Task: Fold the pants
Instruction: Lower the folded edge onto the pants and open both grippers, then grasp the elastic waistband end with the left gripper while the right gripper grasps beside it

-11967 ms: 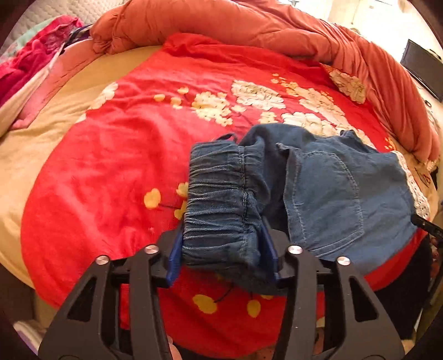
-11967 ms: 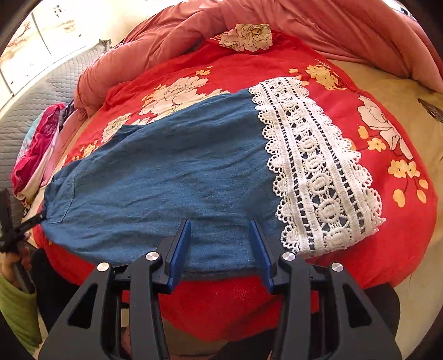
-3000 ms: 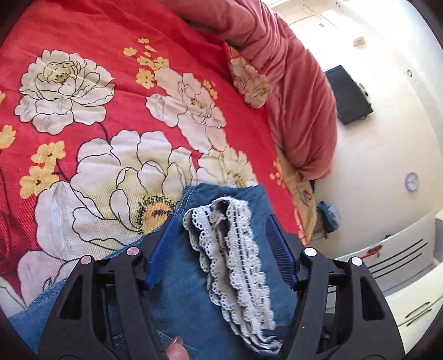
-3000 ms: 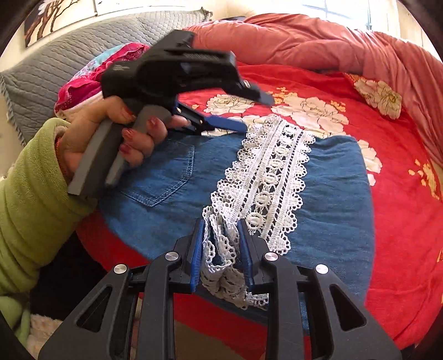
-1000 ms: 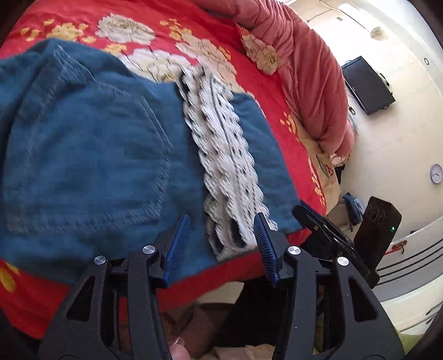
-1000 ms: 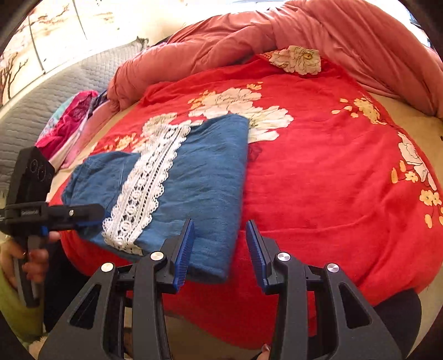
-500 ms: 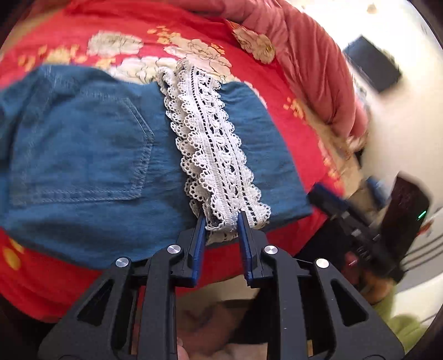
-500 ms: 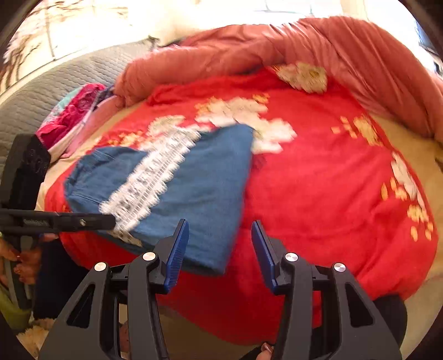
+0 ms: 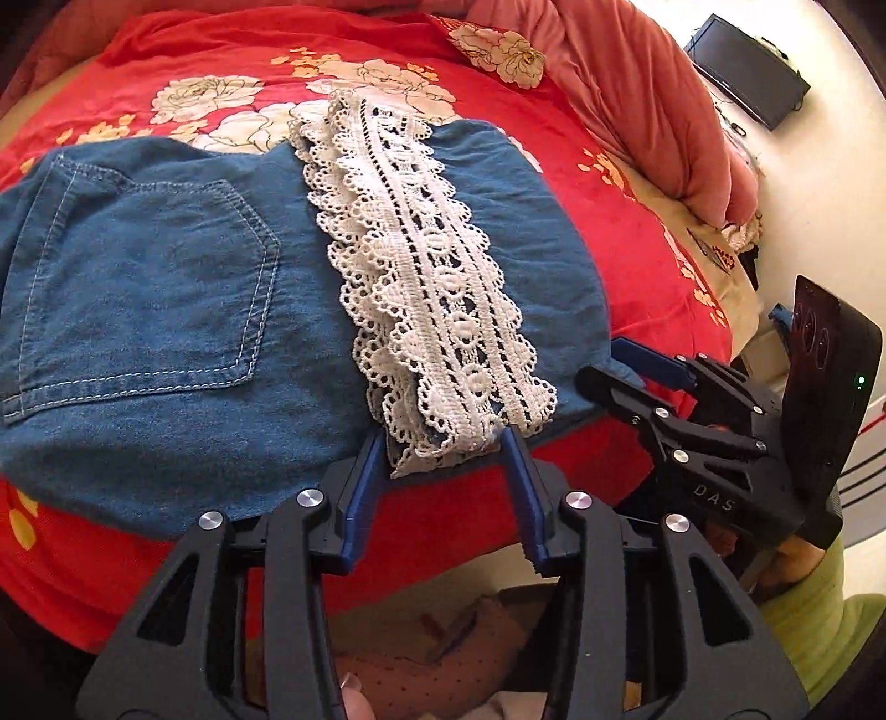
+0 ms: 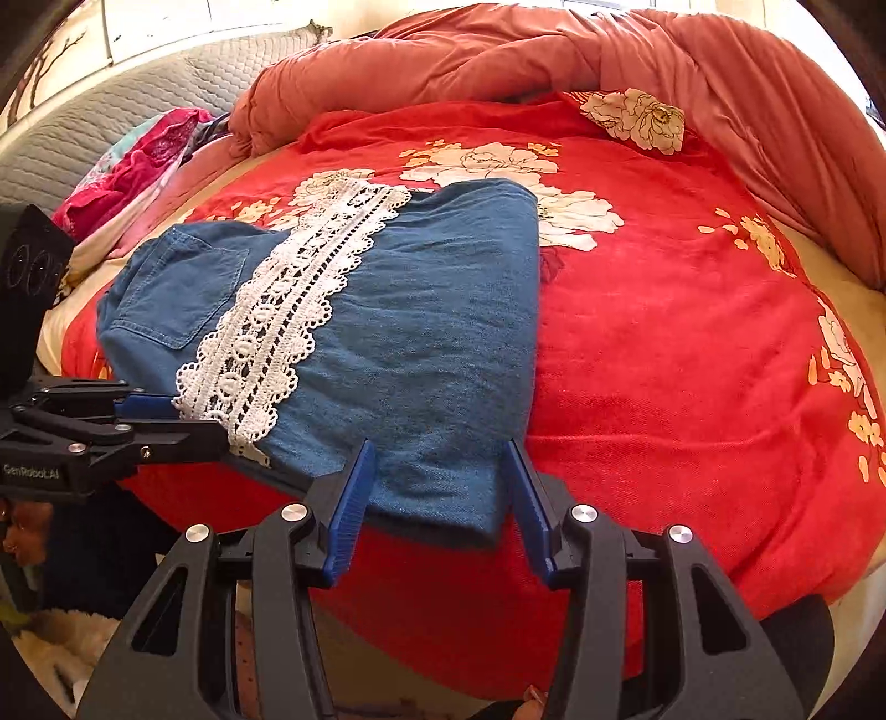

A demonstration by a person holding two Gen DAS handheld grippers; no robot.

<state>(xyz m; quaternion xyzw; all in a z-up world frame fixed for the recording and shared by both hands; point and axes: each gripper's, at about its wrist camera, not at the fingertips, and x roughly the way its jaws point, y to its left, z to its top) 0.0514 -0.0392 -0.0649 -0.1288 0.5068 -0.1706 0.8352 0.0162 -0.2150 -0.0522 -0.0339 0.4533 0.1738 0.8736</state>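
Folded blue denim pants [image 9: 166,288] lie at the near edge of the bed, back pocket to the left, with a white lace hem band [image 9: 432,277] across them. My left gripper [image 9: 443,471] is at the near end of the lace. Its jaws are opening, and the lace tip lies loose between them. In the right wrist view the same pants [image 10: 432,332] and lace [image 10: 288,310] show. My right gripper [image 10: 440,493] straddles the near right corner of the denim, its jaws also opening with the cloth between them unpinched. Each gripper appears in the other's view: right gripper [image 9: 614,368], left gripper [image 10: 194,421].
A red floral bedspread [image 10: 692,360] covers the bed, with a salmon duvet [image 10: 498,50] bunched along the back. A pile of pink clothes [image 10: 144,160] sits by the grey quilted headboard [image 10: 83,133]. A dark screen [image 9: 747,72] hangs on the wall. A green sleeve [image 9: 814,637] shows at the right.
My left jaws, pinched on the lace end half a second ago, have spread apart. My right gripper has come down to the pants' near corner with its jaws a little wider.
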